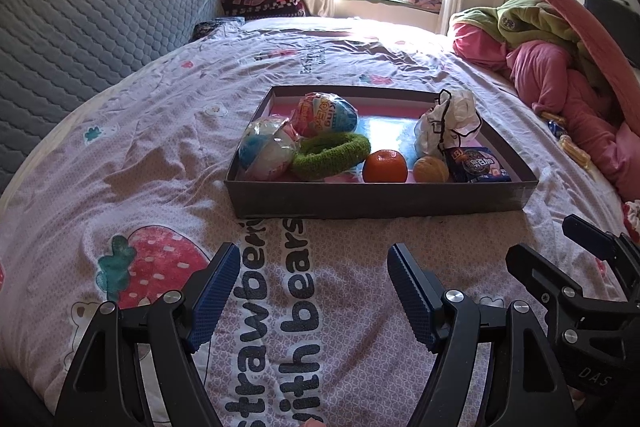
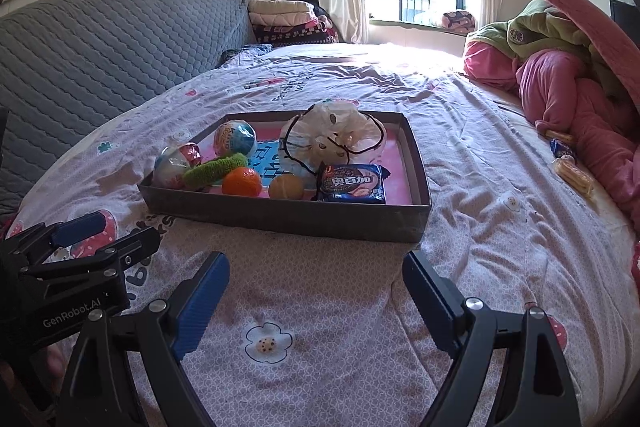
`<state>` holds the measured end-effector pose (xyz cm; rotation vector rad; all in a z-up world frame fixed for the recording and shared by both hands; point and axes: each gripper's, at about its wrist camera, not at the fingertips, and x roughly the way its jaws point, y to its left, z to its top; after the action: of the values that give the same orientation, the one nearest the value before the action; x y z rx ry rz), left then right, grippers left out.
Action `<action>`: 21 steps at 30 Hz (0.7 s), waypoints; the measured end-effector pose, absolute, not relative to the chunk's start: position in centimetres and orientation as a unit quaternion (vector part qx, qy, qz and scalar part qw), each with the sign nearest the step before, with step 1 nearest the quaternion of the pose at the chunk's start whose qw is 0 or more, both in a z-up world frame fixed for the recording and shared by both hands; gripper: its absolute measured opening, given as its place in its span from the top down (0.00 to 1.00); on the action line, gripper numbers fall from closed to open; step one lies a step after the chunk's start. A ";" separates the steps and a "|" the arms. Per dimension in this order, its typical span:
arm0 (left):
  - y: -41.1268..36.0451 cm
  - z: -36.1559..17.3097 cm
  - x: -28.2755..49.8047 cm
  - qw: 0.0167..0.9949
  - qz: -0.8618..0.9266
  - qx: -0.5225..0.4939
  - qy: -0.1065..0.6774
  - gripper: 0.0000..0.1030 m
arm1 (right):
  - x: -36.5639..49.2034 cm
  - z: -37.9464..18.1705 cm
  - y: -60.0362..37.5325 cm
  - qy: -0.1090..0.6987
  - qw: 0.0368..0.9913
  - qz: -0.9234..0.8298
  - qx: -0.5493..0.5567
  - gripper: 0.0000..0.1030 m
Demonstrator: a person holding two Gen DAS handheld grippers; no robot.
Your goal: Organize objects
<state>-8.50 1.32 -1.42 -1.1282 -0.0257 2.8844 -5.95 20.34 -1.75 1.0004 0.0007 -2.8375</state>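
A shallow dark box (image 1: 380, 199) (image 2: 288, 219) sits on the bed. It holds two wrapped toy eggs (image 1: 266, 149) (image 2: 234, 139), a green fuzzy ring (image 1: 330, 157) (image 2: 214, 169), an orange (image 1: 385, 167) (image 2: 242, 181), a yellowish ball (image 1: 430, 169) (image 2: 286, 187), a blue biscuit pack (image 1: 478, 165) (image 2: 352, 183) and a white drawstring bag (image 1: 446, 123) (image 2: 332, 137). My left gripper (image 1: 314, 257) is open and empty above the sheet in front of the box; it also shows in the right wrist view (image 2: 108, 231). My right gripper (image 2: 316, 265) is open and empty, also in front of the box; it also shows in the left wrist view (image 1: 556, 239).
Small snack packs (image 2: 570, 167) (image 1: 568, 139) lie on the sheet at the right beside a heap of pink and green bedding (image 2: 568, 67) (image 1: 560, 47). A grey quilted headboard (image 1: 80, 27) stands on the left. Folded blankets (image 2: 284, 17) and a window are at the back.
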 end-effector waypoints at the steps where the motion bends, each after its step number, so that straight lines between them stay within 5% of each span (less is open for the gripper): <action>1: 1.3 -1.5 -8.6 0.024 0.930 -0.365 -0.010 0.25 | -6.0 -1.9 20.3 0.002 0.066 -0.941 0.333 0.15; 21: 1.1 -2.6 -8.9 0.020 0.924 -0.381 -0.009 0.25 | -6.5 -3.1 20.4 0.005 0.061 -0.933 0.354 0.15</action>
<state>-8.95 1.06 -2.62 -1.1808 -0.0279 2.8670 -6.53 20.44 -3.06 1.0718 0.0150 -2.8218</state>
